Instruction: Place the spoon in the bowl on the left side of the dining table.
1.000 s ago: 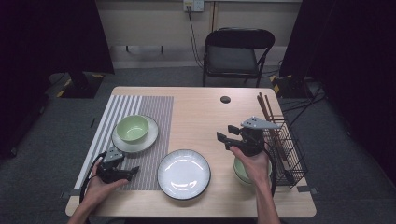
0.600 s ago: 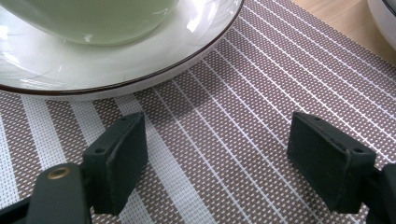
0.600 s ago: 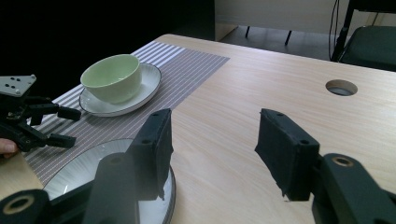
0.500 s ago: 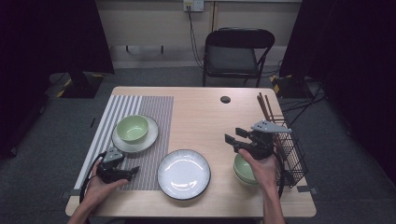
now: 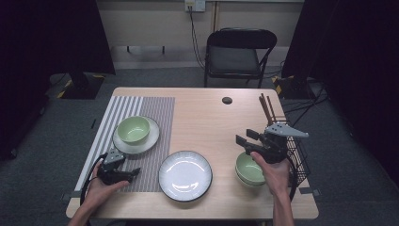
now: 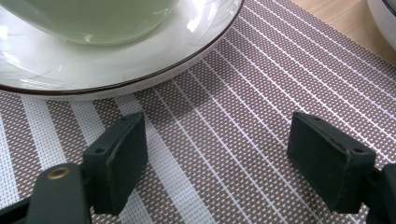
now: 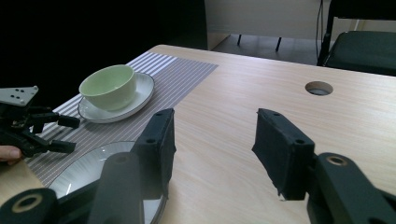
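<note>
My left gripper (image 5: 129, 170) rests open on the striped placemat (image 5: 155, 113) at the front left; its jaws (image 6: 224, 163) are empty. Just ahead of it, a green bowl (image 6: 93, 18) stands on a white plate (image 6: 116, 65). The same bowl (image 5: 133, 129) shows on its plate (image 5: 141, 143) in the high view. Farther right, my right gripper (image 5: 244, 137) hangs open and empty above the table, pointing left. Below that hand sit stacked green bowls (image 5: 248, 168). An empty white plate (image 5: 185, 175) lies at the front middle. The right gripper view looks between its open jaws (image 7: 215, 149) toward the bowl (image 7: 108, 86) and the left gripper (image 7: 65, 134).
A black wire basket (image 5: 297, 155) holding chopsticks (image 5: 264, 108) stands at the table's right edge, close behind the right gripper. A round cable hole (image 5: 227, 100) marks the tabletop at the back. A black chair (image 5: 235, 52) stands beyond the table.
The right hand has drifted to the right with its open gripper, uncovering more of the stacked green bowls. The left gripper has stayed put.
</note>
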`<state>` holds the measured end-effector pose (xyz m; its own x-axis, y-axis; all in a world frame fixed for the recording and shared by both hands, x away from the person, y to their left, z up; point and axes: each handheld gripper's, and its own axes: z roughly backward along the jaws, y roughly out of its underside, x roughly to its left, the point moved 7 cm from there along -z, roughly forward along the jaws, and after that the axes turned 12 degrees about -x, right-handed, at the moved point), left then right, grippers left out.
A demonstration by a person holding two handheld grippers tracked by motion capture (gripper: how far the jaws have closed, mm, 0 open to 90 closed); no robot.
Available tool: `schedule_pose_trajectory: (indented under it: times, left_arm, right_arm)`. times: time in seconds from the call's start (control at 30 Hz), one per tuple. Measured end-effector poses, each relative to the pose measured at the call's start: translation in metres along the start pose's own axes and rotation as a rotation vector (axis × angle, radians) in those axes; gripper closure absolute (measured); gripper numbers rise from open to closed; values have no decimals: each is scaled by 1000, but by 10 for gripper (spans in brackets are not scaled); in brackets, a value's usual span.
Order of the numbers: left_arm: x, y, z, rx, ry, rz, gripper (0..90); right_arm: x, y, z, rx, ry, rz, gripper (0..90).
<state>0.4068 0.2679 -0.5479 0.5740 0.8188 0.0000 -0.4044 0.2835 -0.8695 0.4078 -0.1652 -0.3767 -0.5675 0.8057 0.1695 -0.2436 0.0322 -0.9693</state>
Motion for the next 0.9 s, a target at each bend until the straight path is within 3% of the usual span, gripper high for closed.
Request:
schedule_pose_trajectory:
  times: [0.47, 0.9]
  left_arm:
    - [0, 0, 0, -1, 3, 1, 194]
    - [1, 0, 0, 3, 1, -6, 193]
  right_arm:
    - [-10, -16, 28, -9, 29, 9, 541]
    - [-33, -29, 52, 14, 38, 6, 610]
